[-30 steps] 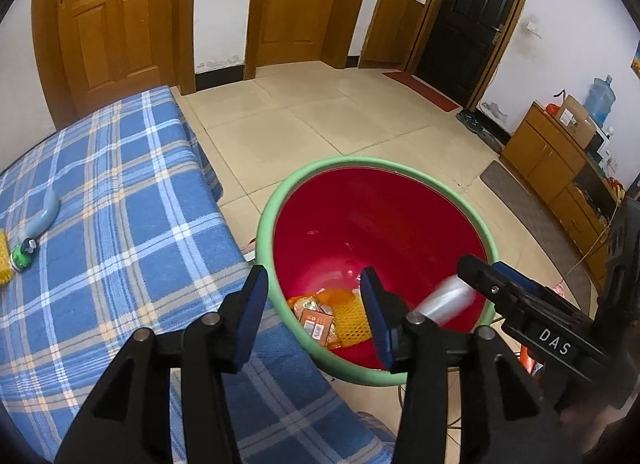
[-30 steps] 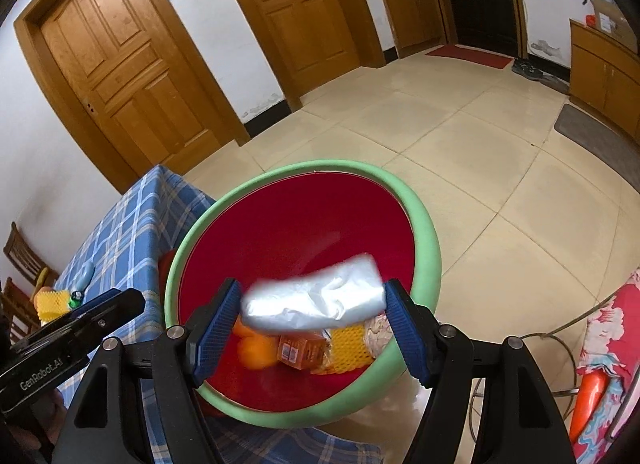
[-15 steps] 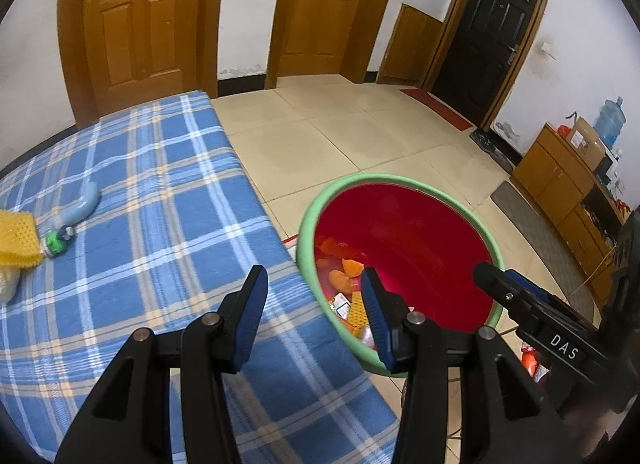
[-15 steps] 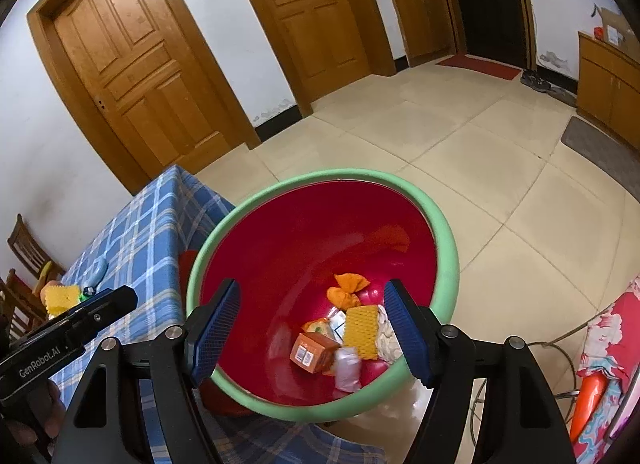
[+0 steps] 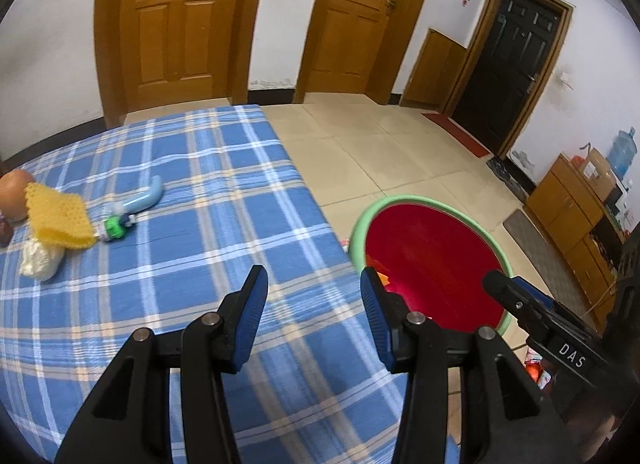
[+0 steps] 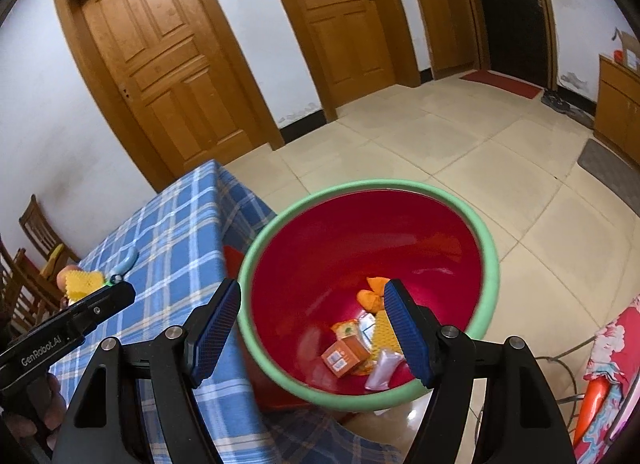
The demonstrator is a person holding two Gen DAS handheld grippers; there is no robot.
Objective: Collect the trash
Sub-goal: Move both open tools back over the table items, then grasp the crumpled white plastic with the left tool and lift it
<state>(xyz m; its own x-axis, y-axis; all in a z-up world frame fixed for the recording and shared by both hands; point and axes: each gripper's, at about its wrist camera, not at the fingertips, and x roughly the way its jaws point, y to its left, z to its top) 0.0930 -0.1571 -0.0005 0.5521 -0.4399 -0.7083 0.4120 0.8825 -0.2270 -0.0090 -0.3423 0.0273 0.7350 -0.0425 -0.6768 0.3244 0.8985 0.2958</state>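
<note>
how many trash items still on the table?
4 visible, all in the far-left cluster on the blue plaid table: bent toothpaste tube, yellow foam net, white crumpled wad, brownish round item at the edge. More may be out of frame.

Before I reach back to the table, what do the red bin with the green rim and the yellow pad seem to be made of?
Red bin with the green rim: likely moulded plastic, smooth with a faint sheen on its inner wall. Yellow pad: looks like soft foam or knitted mesh, matte, with a bumpy open weave and a wavy edge; which one is unclear.
</note>
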